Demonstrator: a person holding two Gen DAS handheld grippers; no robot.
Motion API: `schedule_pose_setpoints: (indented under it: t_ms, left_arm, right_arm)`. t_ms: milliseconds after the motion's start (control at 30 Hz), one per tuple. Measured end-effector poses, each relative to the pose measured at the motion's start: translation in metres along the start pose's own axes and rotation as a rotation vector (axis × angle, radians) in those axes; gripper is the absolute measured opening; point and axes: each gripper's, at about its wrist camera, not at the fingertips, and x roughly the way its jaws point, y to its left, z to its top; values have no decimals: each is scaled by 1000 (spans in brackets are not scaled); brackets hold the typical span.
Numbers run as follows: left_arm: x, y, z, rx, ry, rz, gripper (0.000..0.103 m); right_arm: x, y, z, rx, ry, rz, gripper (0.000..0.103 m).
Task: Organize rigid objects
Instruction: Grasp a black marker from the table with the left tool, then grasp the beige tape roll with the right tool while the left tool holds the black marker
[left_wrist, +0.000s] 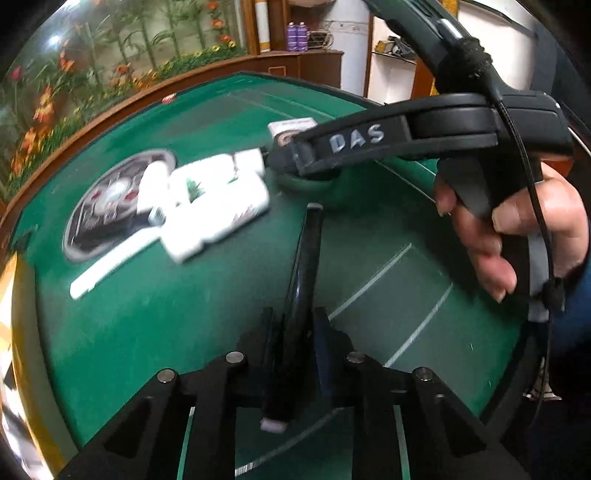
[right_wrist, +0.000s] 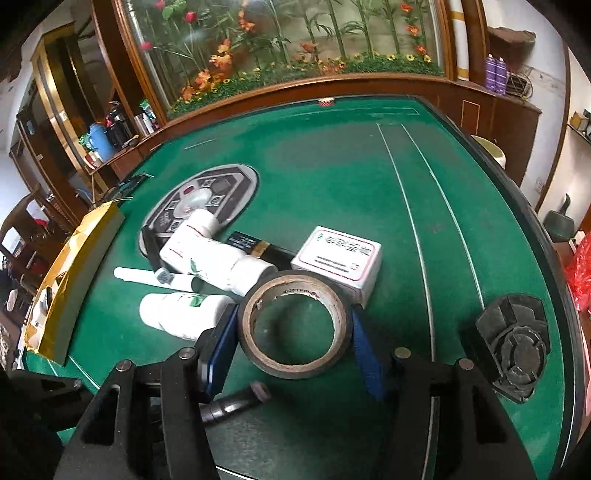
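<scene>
My right gripper (right_wrist: 293, 328) is shut on a black tape roll (right_wrist: 293, 325), held between its blue pads just above the green table (right_wrist: 332, 177). Behind the roll lie two white bottles (right_wrist: 214, 256) (right_wrist: 177, 314), a white tube (right_wrist: 151, 276), a black box (right_wrist: 258, 247) and a white carton (right_wrist: 338, 260). My left gripper (left_wrist: 295, 332) is shut on a thin black stick (left_wrist: 306, 258) that points away over the felt. In the left wrist view the white bottles (left_wrist: 218, 210) are blurred, and the right gripper's arm (left_wrist: 388, 142) reaches over them.
A round silver-and-black panel (right_wrist: 207, 195) is set in the table centre. A gold box (right_wrist: 74, 280) lies at the left edge. A black hexagonal part (right_wrist: 513, 339) sits at the right edge. A dark cylinder (right_wrist: 236, 402) lies under my right gripper. A wooden planter wall (right_wrist: 295, 81) stands behind.
</scene>
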Motion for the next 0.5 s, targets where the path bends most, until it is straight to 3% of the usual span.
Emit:
schedule_pose_setpoints:
  t_ms: [133,200,233,267,300,333,367,400,433,500]
  left_arm:
    - [0,-1,2,1,16,17,21]
    - [4,-4,7,7,19,49,41]
    - [7,-8,10,27,20,92,70]
    - [9,-10,10,37,8,113,75]
    - [11,-11,11,39,-3,105,74]
    - [12,-11,11,28,-8,71,63]
    - [12,-9,11,8,-7,6,37]
    - [10,-9,11,-1,-10,-16,24]
    - [8,-10,8,7,-17,3,16]
    - [5,-8,4,-9,-21,2,15]
  right_arm:
    - [0,2,0,8,4,30,57]
    - [-3,2,-1,11,-1,37,57]
    - [-3,2,-1,12,-6,36,57]
    - [-3,1,0,14,-7,33,57]
    - [-3,1,0,17,-5,33,57]
    - [-3,0,-1,21,-4,37,57]
    - [-4,0,-1,22,-4,40,57]
    - [-4,0,-1,23,-5,43,57]
    - [-5,1,-1,22,-8,44,57]
    - [-6,0,0,27,-16,47,57]
